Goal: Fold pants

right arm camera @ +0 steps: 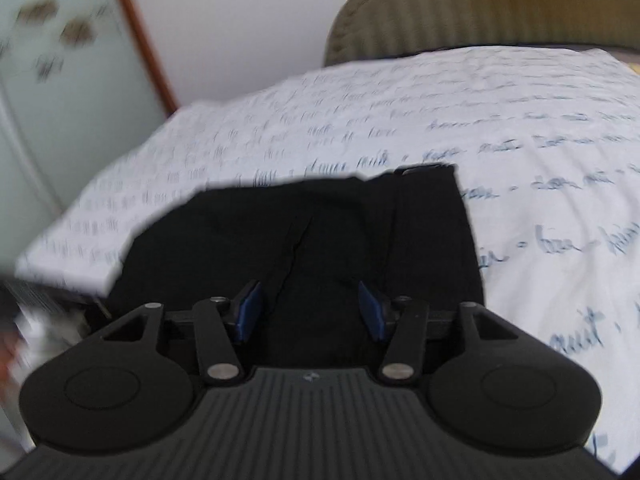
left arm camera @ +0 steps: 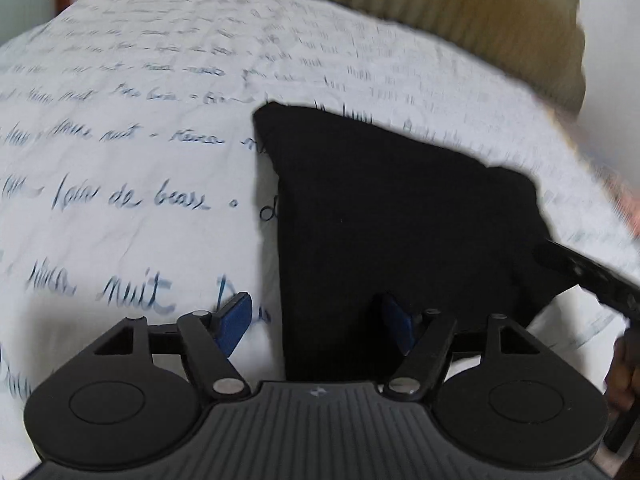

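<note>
The black pants [left arm camera: 380,208] lie folded into a compact shape on a white bed sheet [left arm camera: 132,152] printed with blue handwriting. My left gripper [left arm camera: 316,326] hovers at their near left edge and is open: its left blue pad is over the sheet, its right blue pad over the black cloth, and nothing is pinched. In the right wrist view the pants [right arm camera: 320,232] fill the middle. My right gripper [right arm camera: 310,312] is open above their near edge, with both blue pads apart and clear of the cloth. Both views are blurred.
An olive ribbed headboard [right arm camera: 480,4] stands behind the bed. A pale door with a brown wooden frame [right arm camera: 136,36] is at the left, and the bed's corner [right arm camera: 68,268] drops off there. A black tool bar [left arm camera: 592,276] and a hand [left arm camera: 624,372] show at the right edge.
</note>
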`<control>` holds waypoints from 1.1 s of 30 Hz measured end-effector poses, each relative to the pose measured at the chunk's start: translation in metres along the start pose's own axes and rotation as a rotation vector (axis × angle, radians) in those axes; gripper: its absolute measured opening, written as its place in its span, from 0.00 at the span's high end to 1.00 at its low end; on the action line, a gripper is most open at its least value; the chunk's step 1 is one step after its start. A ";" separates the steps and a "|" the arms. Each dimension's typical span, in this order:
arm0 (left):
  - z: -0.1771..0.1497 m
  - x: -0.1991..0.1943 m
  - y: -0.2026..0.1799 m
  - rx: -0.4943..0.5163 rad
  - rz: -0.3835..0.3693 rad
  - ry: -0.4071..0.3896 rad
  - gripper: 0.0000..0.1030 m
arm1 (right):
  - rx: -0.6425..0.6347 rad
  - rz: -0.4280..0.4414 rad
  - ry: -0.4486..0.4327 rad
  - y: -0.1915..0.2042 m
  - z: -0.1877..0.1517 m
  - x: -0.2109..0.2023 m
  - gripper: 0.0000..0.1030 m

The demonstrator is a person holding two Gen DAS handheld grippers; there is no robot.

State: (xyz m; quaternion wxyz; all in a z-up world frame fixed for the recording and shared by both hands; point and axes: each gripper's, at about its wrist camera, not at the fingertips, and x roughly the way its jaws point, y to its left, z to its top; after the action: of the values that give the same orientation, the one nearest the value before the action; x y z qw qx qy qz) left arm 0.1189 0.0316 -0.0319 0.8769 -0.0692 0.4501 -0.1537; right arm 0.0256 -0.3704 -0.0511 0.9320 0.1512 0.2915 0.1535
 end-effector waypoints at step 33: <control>-0.106 -0.036 -0.074 0.160 0.340 -0.148 0.14 | -0.229 -0.297 -0.086 0.095 -0.107 -0.074 0.00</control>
State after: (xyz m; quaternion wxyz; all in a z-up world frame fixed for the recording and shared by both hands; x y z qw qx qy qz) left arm -0.0022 -0.0243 -0.0474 0.9236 0.0663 0.3762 -0.0331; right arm -0.1141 -0.2913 -0.0634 0.9670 0.0061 0.2514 0.0399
